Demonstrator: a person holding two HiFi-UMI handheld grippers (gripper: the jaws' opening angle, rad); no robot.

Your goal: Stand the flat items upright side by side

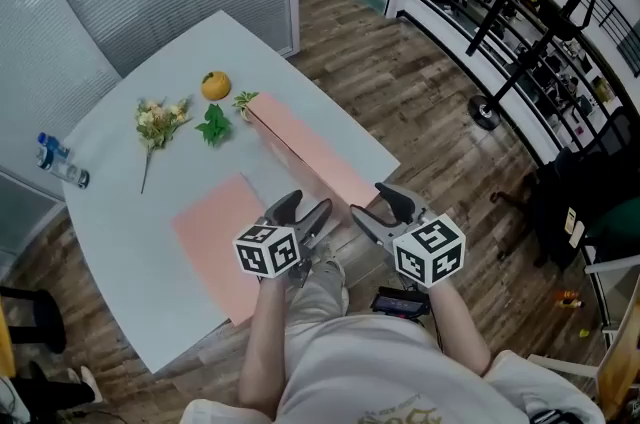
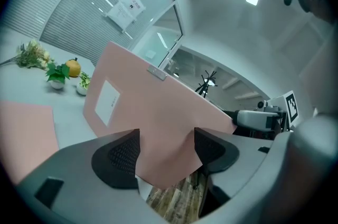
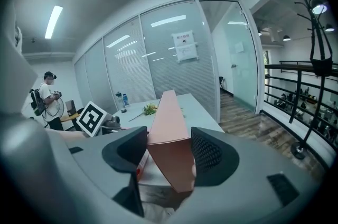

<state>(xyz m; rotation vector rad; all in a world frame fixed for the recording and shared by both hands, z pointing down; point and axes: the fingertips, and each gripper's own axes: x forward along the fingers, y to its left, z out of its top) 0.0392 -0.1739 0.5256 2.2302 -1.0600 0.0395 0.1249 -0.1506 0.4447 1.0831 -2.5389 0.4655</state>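
A long pink box file [image 1: 308, 150] stands tilted on its edge along the right side of the pale table [image 1: 120, 212]. Both grippers are at its near end. My left gripper [image 1: 305, 214] holds the file's lower corner between its jaws, and its broad face with a white label [image 2: 108, 101] fills the left gripper view. My right gripper [image 1: 375, 208] is shut across the file's narrow spine [image 3: 168, 128], which fills the gap between the pads. A second pink file [image 1: 222, 234] lies flat on the table to the left of my grippers.
At the table's far end lie an orange [image 1: 215, 85], a flower sprig [image 1: 160, 122], green leaves [image 1: 212, 125] and a small potted plant [image 1: 245, 99]. A water bottle [image 1: 62, 162] lies at the left edge. A coat stand [image 1: 530, 32] is on the wooden floor at the right.
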